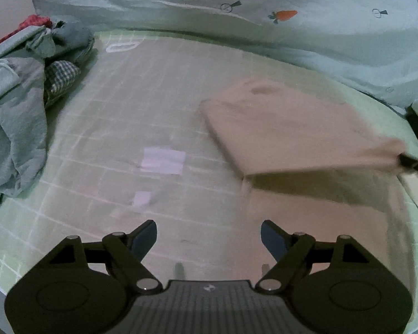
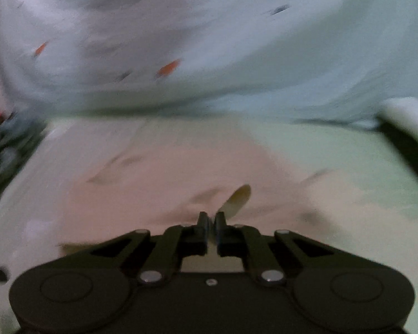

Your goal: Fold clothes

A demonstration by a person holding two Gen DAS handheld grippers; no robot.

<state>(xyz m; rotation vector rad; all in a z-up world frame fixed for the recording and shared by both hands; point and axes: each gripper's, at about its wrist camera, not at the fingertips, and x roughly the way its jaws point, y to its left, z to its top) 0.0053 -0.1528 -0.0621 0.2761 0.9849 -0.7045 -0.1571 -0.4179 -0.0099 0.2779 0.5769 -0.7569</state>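
The left gripper (image 1: 209, 236) hovers low over the checked sheet (image 1: 97, 139), fingers spread wide and holding nothing. The right gripper (image 2: 211, 222) is clamped on a corner of the pink garment (image 1: 287, 128), lifting that edge clear of the sheet. The garment lies as a neat rectangle, partly raised; the right wrist view is blurred, so the pinch point is probably a hem. Step in hand: carrying or turning a fold. The next move calls for laying the raised edge down square. Beyond, at far left, lies a pile of clothes (image 1: 19, 97), and a quilt (image 1: 237, 14) behind.
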